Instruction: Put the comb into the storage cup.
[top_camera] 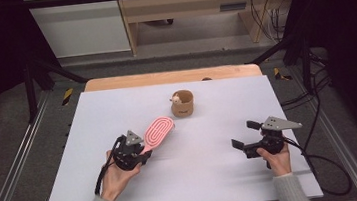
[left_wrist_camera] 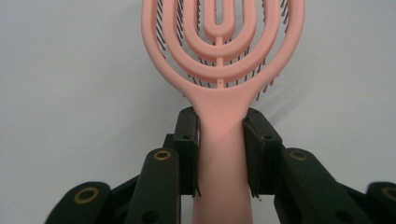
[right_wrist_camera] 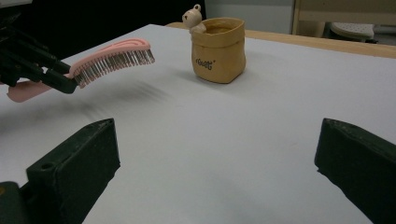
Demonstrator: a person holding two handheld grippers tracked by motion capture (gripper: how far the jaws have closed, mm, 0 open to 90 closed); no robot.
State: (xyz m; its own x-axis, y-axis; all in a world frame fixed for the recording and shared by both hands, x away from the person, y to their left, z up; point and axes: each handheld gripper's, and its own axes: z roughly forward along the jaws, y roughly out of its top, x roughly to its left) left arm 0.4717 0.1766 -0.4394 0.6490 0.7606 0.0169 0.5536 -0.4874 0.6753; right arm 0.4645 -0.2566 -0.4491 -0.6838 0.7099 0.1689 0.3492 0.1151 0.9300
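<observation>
A pink hairbrush (top_camera: 158, 129) with looped ribs and dark bristles is lifted off the white table, head pointing toward the far right. My left gripper (top_camera: 144, 152) is shut on its handle (left_wrist_camera: 220, 154), one black pad on each side. From the right gripper view the hairbrush (right_wrist_camera: 112, 58) hangs bristles down above the table, the left gripper (right_wrist_camera: 58, 79) at its handle. A tan bag-shaped cup (top_camera: 183, 103) with a small bear figure on its rim stands behind the brush head. My right gripper (top_camera: 245, 134) rests open at the right, nothing between its jaws.
The white table (top_camera: 117, 107) lies over a wooden top whose far edge shows. Black frame bars and cables run along both sides of the table. The tan cup (right_wrist_camera: 218, 49) stands ahead of the right gripper, slightly left.
</observation>
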